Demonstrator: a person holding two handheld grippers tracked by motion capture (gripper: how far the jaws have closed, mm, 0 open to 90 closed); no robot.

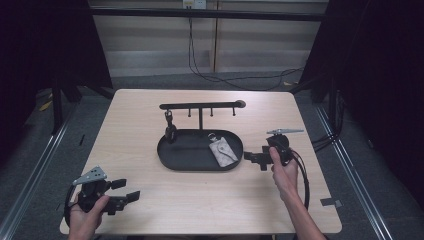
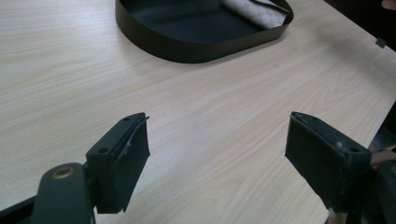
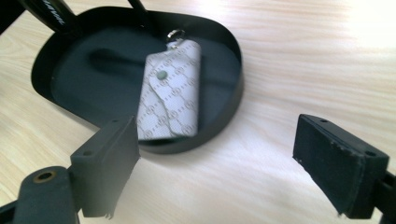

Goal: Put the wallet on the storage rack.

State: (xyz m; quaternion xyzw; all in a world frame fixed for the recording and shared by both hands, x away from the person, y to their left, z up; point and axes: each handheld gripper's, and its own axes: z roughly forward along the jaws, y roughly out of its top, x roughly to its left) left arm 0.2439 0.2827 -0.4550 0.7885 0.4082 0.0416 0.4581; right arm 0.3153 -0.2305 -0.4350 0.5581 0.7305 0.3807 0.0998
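Both tongs, left (image 1: 125,190) and right (image 1: 251,157), are held open, and the patterned grey fabric key pouch (image 3: 169,95) lying flat in the black oval tray (image 3: 229,109) could be nudged away rather than gripped.

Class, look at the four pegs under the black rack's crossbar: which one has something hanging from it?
The leftmost peg: a small dark key fob dangles from it into the black oval tray. The other three pegs are bare.

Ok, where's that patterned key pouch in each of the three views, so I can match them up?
High view: the key pouch lies in the right part of the black tray, mid-table.
Left gripper view: its corner at the top edge, inside the tray.
Right gripper view: centre-left, lengthwise, ring away.
Shared landmark: the tray's rim.
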